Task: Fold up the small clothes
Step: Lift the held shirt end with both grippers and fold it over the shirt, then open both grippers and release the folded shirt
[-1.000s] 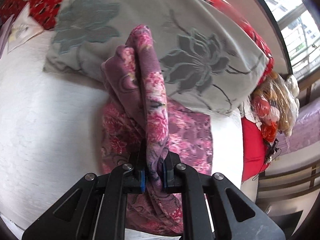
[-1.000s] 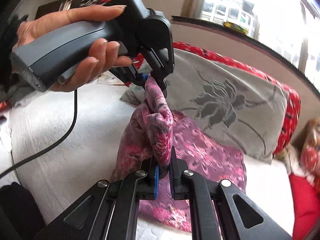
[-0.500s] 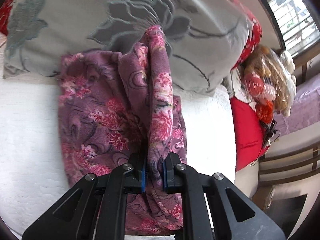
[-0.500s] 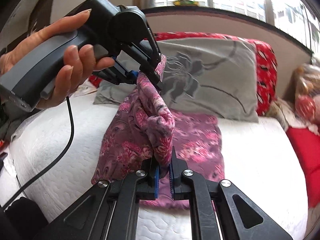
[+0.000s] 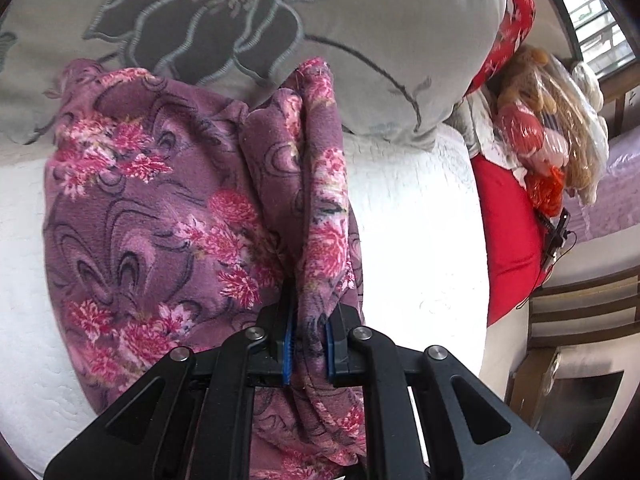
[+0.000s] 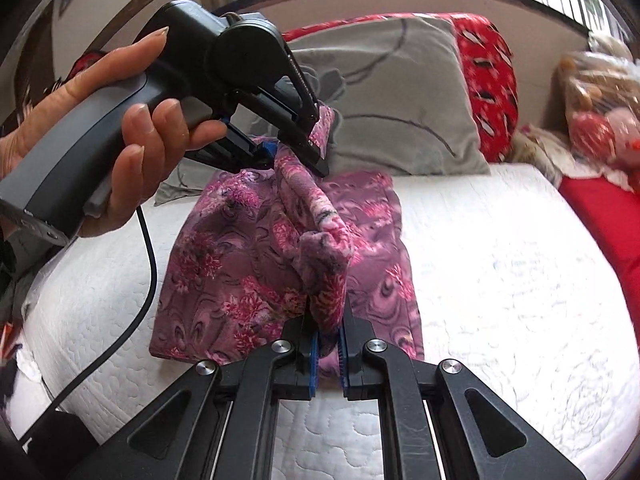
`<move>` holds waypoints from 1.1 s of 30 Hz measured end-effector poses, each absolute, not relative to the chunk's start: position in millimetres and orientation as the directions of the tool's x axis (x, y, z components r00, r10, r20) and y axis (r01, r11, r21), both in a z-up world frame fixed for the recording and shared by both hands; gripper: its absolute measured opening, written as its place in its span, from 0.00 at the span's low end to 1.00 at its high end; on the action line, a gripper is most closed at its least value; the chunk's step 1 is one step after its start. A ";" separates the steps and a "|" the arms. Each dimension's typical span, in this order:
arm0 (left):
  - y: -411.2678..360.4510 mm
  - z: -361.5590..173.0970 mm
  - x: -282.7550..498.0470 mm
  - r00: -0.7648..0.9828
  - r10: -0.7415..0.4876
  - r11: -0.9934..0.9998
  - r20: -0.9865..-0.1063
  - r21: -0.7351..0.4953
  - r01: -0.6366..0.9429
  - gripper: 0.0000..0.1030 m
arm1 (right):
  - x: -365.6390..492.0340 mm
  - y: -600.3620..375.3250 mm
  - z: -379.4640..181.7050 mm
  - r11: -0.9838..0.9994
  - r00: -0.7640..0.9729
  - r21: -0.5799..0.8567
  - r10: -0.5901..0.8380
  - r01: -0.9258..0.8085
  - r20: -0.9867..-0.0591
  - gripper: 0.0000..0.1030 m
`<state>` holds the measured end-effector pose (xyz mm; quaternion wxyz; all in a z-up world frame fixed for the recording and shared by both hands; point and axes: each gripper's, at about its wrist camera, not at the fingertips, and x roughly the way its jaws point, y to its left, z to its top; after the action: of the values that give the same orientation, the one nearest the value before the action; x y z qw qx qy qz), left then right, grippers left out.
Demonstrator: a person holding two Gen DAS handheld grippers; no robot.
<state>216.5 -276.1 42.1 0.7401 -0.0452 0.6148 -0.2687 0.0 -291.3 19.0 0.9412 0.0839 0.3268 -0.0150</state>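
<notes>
A purple fleece garment with pink flowers (image 5: 152, 216) (image 6: 240, 264) lies partly spread on the white quilted bed (image 6: 500, 280). One edge of it is lifted into a taut ridge between the two grippers. My left gripper (image 5: 308, 344) is shut on that edge; in the right wrist view the left gripper (image 6: 298, 152), held by a hand (image 6: 100, 152), pinches the far end near the grey pillow. My right gripper (image 6: 329, 354) is shut on the near end of the same edge.
A grey pillow with a dark flower (image 6: 400, 96) (image 5: 320, 40) lies at the head of the bed over a red patterned pillow (image 6: 488, 76). A red cushion (image 5: 508, 232) and bagged soft toys (image 5: 548, 128) sit at the right. A black cable (image 6: 132, 320) hangs from the left gripper.
Both grippers have carried the held edge toward the grey pillow and lower. More of the garment now lies flat on the bed, and the right gripper has rolled to level.
</notes>
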 end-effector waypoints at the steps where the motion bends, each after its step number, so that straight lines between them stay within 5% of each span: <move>1: -279.0 40.3 216.1 0.096 -0.451 0.851 -0.888 -0.395 0.345 0.09 | -0.5 -293.5 17.9 0.984 0.784 0.154 0.026 0.089 -0.621 0.06; 17: -312.1 15.4 216.0 0.035 -0.424 0.846 -0.905 -0.382 0.373 0.09 | -2.7 -325.7 -5.9 0.954 0.734 0.239 0.030 0.182 -0.678 0.07; 25: -295.4 23.6 217.5 0.002 -0.494 0.819 -0.869 -0.465 0.336 0.17 | 5.0 -343.6 -23.1 0.901 0.700 0.372 0.116 0.225 -0.705 0.09; 33: -221.2 58.1 221.1 0.080 -0.578 0.789 -0.812 -0.531 0.309 0.22 | -4.5 -366.4 -1.5 0.872 0.700 0.419 0.134 0.254 -0.702 0.33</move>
<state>221.1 -221.2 58.1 0.7263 -0.1107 0.6058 -0.3052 -4.5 -366.4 -1.5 0.8871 0.2508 0.3860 -0.0338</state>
